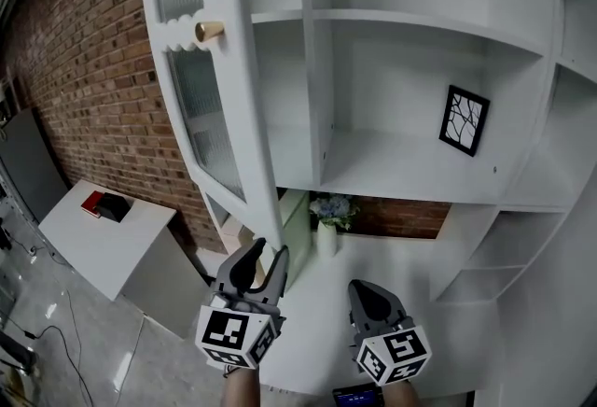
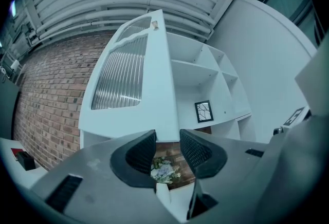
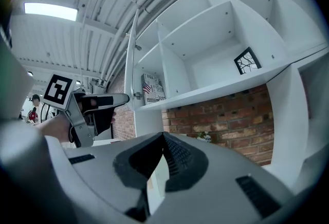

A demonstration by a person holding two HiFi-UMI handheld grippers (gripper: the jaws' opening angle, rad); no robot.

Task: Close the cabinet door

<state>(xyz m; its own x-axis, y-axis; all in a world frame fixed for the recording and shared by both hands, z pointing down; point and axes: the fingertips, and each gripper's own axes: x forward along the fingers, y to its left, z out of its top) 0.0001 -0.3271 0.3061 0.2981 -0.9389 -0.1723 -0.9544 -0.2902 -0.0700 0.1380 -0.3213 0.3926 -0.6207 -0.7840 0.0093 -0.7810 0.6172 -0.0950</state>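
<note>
The white cabinet door [image 1: 233, 69] stands swung open at the left, with ribbed glass panels and a brass knob [image 1: 209, 30]. My left gripper [image 1: 270, 252] is open, its tips just under the door's lower corner. In the left gripper view the door [image 2: 154, 99] fills the space right above the left gripper [image 2: 167, 140], and nothing sits between the fingers [image 2: 140, 153]. My right gripper [image 1: 360, 287] hangs lower right of it, shut on nothing and clear of the cabinet. The right gripper view shows the door [image 3: 132, 63] edge-on beyond the closed right gripper [image 3: 163, 138].
White cabinet shelves [image 1: 410, 27] hold a black-framed picture [image 1: 464, 119]. A white vase of flowers [image 1: 328, 218] stands on the counter below, before a brick wall [image 1: 84, 69]. A low white table [image 1: 103, 242] carries a red and a black item at left. A flag-printed book [image 3: 152, 88] leans inside.
</note>
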